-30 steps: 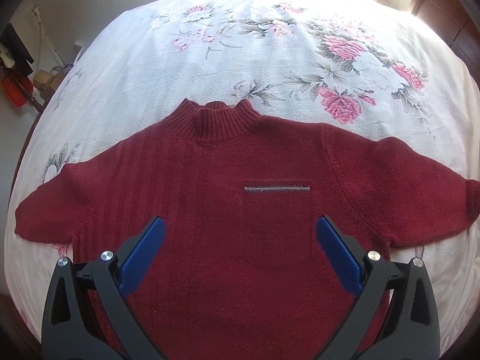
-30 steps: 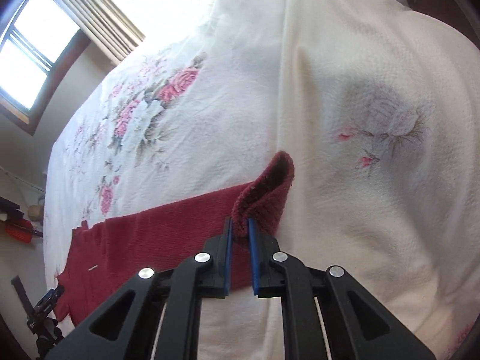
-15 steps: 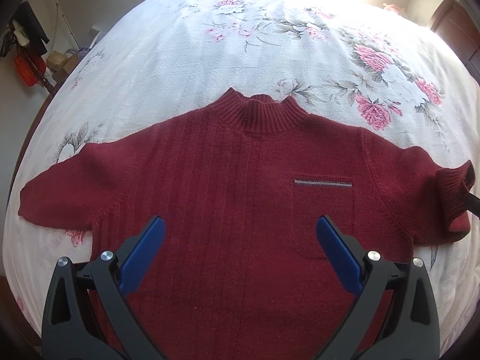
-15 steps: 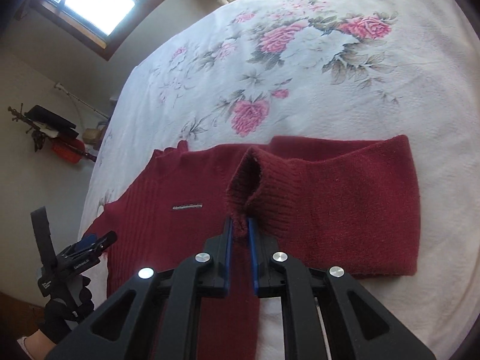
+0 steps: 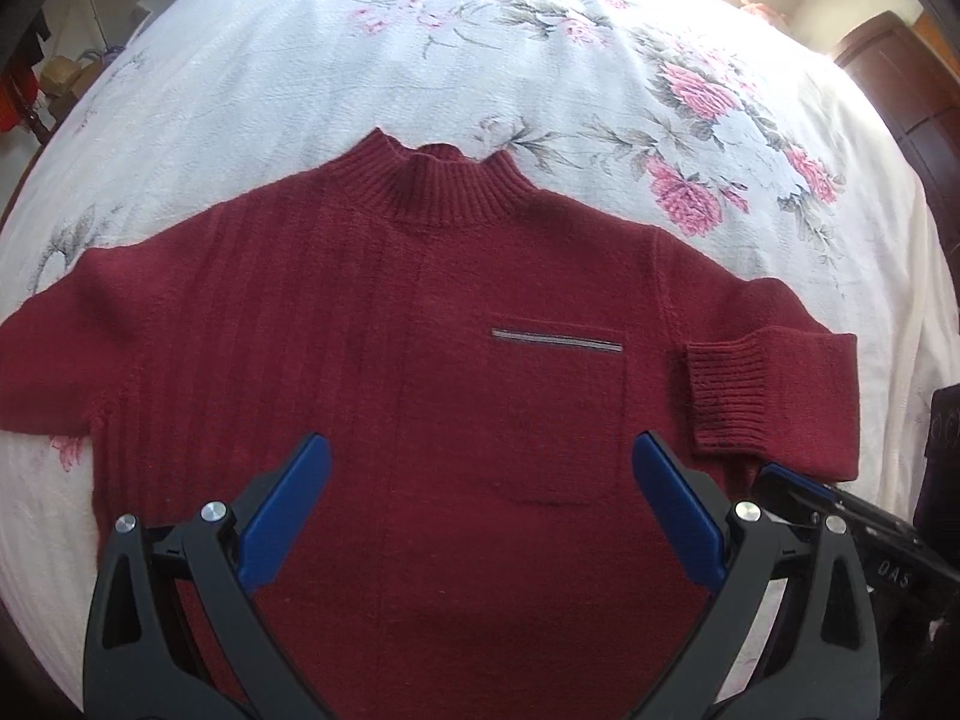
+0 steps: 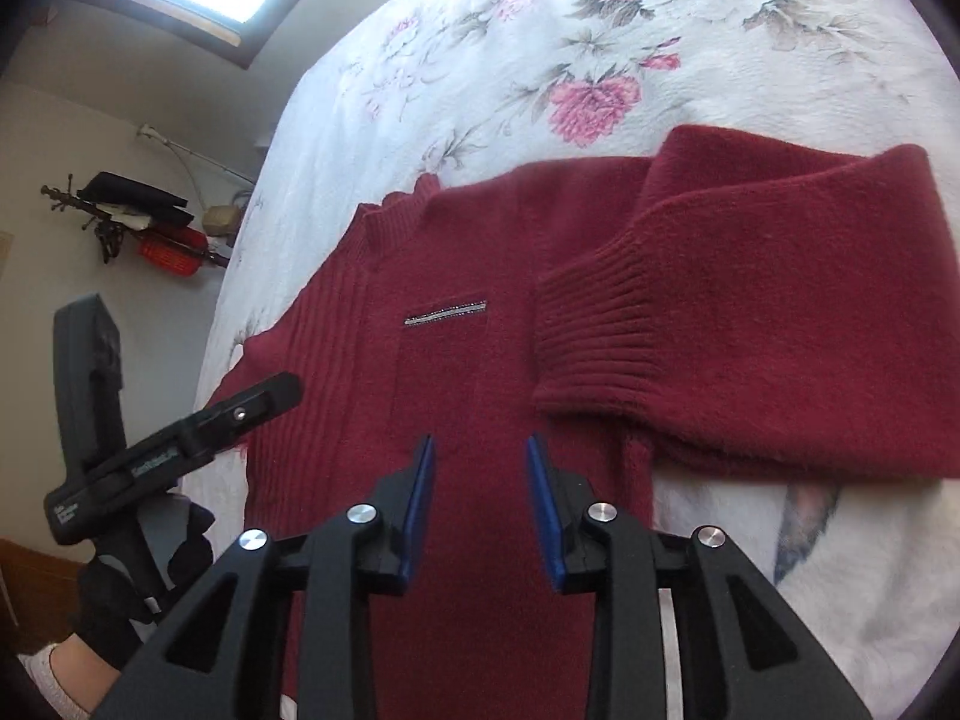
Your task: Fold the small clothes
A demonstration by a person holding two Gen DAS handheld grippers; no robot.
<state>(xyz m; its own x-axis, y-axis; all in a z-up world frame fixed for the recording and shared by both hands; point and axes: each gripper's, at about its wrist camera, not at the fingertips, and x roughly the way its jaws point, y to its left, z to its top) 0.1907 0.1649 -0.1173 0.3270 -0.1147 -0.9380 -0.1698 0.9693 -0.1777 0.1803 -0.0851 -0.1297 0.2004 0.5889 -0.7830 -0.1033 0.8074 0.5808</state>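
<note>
Sweater [image 5: 420, 390] hem behind left gripper [image 5: 480, 492]

Dark red sweater [image 5: 372, 360] (grey pocket stripe); white bedspread [image 5: 300, 60], pink roses.

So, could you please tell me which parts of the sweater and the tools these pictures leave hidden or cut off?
- Sweater hem: left wrist view, hidden behind the left tool and cut off by the bottom edge.
- Left sleeve end: left wrist view, cut off at the left edge; right wrist view, behind the left tool.
- Right tool: left wrist view, mostly covered by the left tool.
- Sweater back: against the bedspread.
</note>
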